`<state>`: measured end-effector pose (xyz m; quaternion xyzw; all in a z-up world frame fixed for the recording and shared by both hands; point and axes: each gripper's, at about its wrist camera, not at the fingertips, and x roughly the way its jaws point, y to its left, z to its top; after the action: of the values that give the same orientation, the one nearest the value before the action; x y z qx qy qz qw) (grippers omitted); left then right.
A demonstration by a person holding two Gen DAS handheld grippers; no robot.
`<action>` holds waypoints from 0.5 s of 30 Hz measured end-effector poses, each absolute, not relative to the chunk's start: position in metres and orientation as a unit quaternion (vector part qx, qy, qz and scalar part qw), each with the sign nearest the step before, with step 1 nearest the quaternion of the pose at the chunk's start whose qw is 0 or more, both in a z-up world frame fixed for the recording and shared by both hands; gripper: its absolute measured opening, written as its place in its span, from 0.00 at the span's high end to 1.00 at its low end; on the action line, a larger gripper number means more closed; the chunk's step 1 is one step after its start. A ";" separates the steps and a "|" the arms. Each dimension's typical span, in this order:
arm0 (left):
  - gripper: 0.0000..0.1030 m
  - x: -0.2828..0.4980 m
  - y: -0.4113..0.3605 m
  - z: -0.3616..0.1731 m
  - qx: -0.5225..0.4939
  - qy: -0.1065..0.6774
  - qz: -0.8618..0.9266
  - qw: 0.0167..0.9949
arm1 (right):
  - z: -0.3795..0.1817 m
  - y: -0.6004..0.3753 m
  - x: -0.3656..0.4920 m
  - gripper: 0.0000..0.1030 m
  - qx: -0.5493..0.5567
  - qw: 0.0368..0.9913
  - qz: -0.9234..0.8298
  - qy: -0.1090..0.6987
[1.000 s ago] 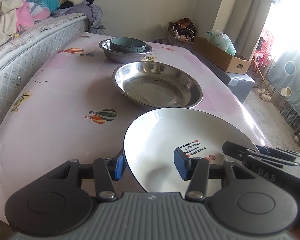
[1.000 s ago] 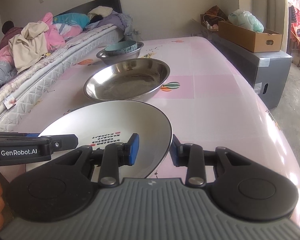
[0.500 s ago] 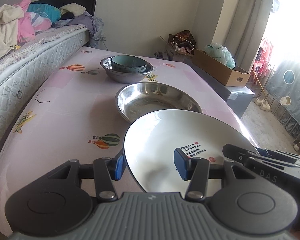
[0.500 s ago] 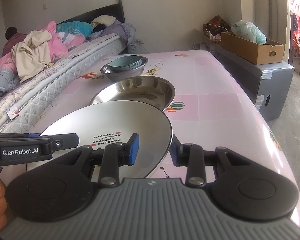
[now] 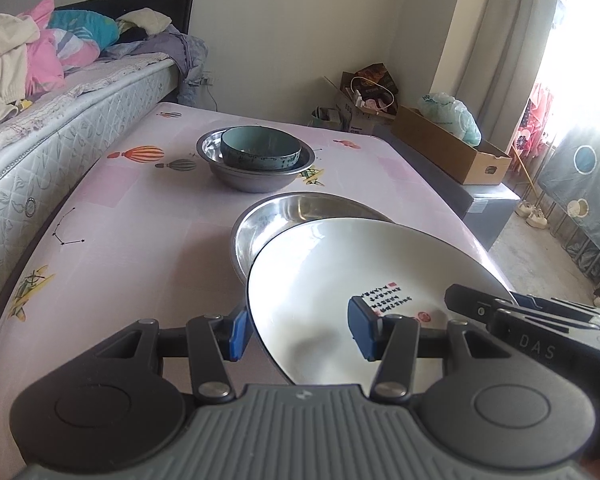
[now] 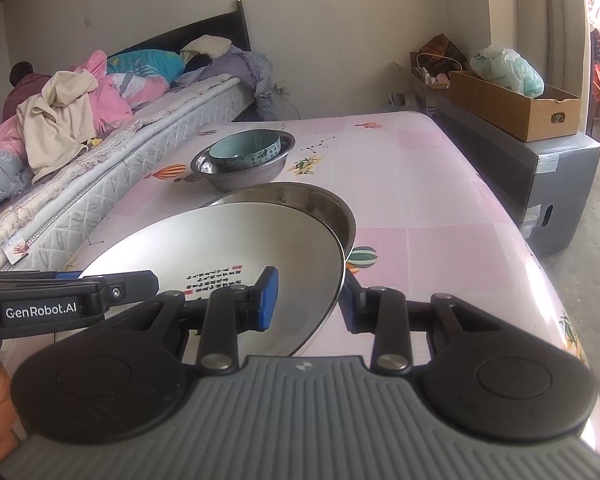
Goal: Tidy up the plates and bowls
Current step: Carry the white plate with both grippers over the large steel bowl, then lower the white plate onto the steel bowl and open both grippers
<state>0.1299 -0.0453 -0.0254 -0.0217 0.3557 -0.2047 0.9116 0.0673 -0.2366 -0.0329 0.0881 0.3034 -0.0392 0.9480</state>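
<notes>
Table [image 5: 132, 240]: pink cloth printed with balloons, set beside a bed [image 5: 60, 120] piled with clothes.
Steel basin [image 5: 268, 224]: the wide shallow one, resting on the table; its near part is hidden behind the white plate.
White plate [image 5: 332, 280]: held off the table between both grippers, its far edge over the steel basin (black script and a red stamp show on its face).
Steel bowl [image 5: 256, 176]: smaller, farther back on the table, apart from the basin.
Teal bowl [image 5: 260, 148]: nested inside the steel bowl, leaning a little to one side.
Left gripper [image 5: 300, 332]: clamped on the plate's left edge, one blue pad outside the rim, the other pressed on the plate's face.
Right gripper [image 6: 306, 300]: clamped on the plate's right edge, one blue pad on the face, the other finger behind the rim.
Cardboard box [image 6: 512, 108]: on a grey cabinet right of the table, a plastic bag [image 6: 508, 68] in it.
</notes>
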 end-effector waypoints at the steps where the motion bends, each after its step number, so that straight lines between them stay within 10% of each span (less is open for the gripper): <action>1: 0.51 0.136 -0.047 -0.027 -0.023 0.359 -0.204 0.911 | -0.035 -0.238 0.073 0.69 0.090 0.947 -0.040 0.306; 15: 0.51 0.198 -0.062 -0.049 -0.022 0.388 -0.205 0.898 | -0.067 -0.258 0.156 0.69 0.095 0.936 -0.042 0.337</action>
<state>0.1978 -0.0621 -0.0486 -0.0222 0.3882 -0.2054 0.8981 0.1555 -0.2582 -0.0671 0.0946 0.3365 -0.0419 0.9360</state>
